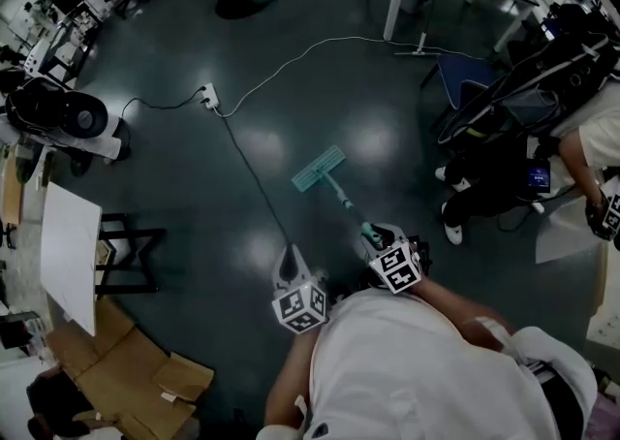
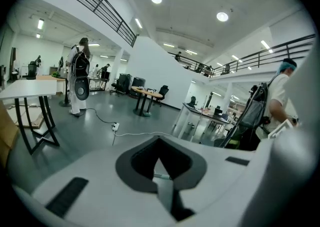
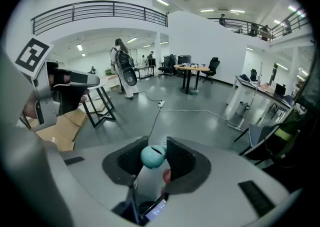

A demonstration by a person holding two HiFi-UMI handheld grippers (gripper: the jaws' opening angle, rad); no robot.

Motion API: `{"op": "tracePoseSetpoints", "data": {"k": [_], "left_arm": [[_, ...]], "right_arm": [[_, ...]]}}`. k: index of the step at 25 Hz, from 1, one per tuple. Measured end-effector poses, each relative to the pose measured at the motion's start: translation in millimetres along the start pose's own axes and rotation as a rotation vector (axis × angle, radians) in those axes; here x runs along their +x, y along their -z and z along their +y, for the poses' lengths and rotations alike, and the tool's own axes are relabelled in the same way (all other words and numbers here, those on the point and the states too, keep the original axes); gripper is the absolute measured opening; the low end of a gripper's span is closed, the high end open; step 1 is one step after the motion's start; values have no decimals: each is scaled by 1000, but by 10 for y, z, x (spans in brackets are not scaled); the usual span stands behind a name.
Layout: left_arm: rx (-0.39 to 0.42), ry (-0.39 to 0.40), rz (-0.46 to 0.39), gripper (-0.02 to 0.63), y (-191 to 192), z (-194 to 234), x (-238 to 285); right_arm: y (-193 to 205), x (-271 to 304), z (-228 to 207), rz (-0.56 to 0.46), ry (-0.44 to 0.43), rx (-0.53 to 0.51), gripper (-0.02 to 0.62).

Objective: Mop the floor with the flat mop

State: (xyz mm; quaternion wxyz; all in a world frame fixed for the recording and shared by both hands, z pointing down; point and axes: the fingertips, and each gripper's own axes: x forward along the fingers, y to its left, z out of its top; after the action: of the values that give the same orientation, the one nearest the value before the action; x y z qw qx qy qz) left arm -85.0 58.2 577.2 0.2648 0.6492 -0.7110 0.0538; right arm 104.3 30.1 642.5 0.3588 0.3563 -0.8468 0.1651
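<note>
Grips the flat mop's teal handle end [image 3: 151,156] in the right hand-held gripper [image 3: 155,147], jaws clamped on it. Rests the mop head [image 1: 319,169] flat on the dark, glossy floor [image 1: 291,60], just right of a black cable [image 1: 254,176]. Holds the left hand-held gripper [image 2: 159,141] just beside the right, jaws together, nothing between.

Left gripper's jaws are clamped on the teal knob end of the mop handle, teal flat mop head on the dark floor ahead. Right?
Wrong gripper: the right gripper view shows the jaws of the right gripper clamped on the teal knob end of the mop handle. The teal flat mop head does lie on the dark floor.
</note>
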Motion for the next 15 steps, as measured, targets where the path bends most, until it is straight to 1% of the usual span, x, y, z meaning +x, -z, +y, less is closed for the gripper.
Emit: {"op": "tracePoseSetpoints", "data": {"k": [4, 10, 13, 15], "left_arm": [[1, -1, 0, 5, 0, 13, -12], [-3, -7, 16, 5, 76, 35, 46], [-6, -12, 19, 5, 101, 55, 95], [-12, -16, 20, 5, 104, 85, 127]], "right_arm": [[6, -14, -15, -17, 11, 28, 117], [37, 55, 26, -8, 10, -13, 117], [83, 172, 11, -2, 16, -10, 117], [32, 259, -1, -15, 23, -5, 117]]}}
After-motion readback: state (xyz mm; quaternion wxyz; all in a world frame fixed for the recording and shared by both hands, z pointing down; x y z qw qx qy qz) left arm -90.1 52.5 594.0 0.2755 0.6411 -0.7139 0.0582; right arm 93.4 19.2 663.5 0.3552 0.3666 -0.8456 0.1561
